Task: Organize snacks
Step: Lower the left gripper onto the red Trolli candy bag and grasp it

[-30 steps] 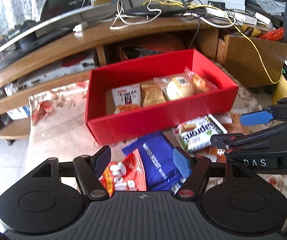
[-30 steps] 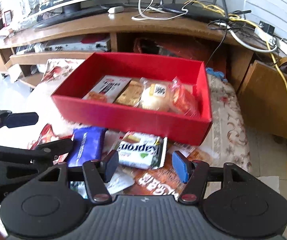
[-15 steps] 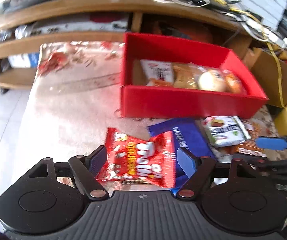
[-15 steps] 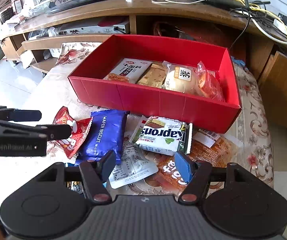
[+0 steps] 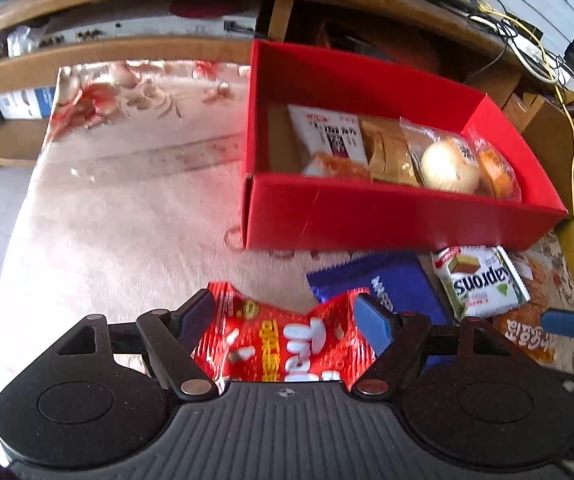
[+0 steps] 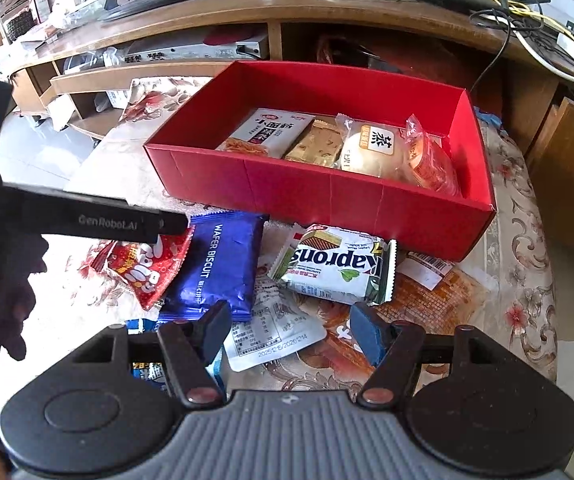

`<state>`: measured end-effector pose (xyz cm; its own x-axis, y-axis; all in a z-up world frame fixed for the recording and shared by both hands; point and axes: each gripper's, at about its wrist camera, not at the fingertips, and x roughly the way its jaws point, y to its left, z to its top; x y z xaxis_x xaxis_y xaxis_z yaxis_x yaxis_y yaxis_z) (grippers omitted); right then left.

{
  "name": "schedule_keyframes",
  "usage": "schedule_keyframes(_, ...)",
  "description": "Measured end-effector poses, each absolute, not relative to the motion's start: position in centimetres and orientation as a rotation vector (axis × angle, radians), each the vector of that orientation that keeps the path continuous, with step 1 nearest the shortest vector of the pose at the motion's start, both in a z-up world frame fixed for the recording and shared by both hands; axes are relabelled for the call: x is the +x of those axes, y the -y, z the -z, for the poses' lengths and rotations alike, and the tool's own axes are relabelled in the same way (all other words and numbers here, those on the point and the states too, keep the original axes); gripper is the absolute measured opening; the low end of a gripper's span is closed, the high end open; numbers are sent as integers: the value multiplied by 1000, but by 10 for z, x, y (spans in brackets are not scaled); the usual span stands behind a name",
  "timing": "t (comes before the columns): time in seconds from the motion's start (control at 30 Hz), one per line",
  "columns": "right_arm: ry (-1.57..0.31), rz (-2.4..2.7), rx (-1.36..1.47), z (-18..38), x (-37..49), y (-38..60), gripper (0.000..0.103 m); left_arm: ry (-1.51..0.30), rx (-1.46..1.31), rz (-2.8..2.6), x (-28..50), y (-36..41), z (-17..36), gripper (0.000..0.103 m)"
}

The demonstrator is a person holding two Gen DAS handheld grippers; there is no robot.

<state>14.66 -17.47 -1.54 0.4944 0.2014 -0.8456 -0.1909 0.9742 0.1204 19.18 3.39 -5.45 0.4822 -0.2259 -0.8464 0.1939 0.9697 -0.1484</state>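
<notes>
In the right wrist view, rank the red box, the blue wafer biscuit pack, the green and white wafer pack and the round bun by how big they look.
1. red box
2. and 3. blue wafer biscuit pack and green and white wafer pack: they look alike, so no ranking
4. round bun, though it sits farther from the camera

My left hand-held gripper (image 5: 283, 314) is matte black with blue pads (image 5: 371, 316) and silver pivot screws. I read white "GenRobot.AI" lettering along its side.

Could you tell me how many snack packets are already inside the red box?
4, in a row: white noodle packet leftmost, golden biscuit packet, round bun, orange packet rightmost. Others may lie hidden beneath.
</notes>
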Motion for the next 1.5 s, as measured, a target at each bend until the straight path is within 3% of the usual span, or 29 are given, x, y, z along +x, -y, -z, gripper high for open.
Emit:
schedule_keyframes(0.37, -1009, -281, 19, 8, 143, 170, 66, -1150, -37, 419, 139, -33, 47, 82)
schedule_keyframes(0.53, -1000, -282, 40, 4, 141, 175, 66, -1054, 101, 415, 146, -24, 31, 84)
schedule_keyframes(0.73, -1012, -282, 39, 7, 141, 176, 66, -1045, 355, 488, 174, -9, 50, 86)
schedule_keyframes(0.93, -1036, -291, 33, 12, 145, 173, 67, -1034, 372, 551, 182, -16, 57, 93)
schedule_keyframes(1.5, -1040, -311, 45, 10, 144, 174, 67, -1071, 450, 594, 145, -4, 56, 99)
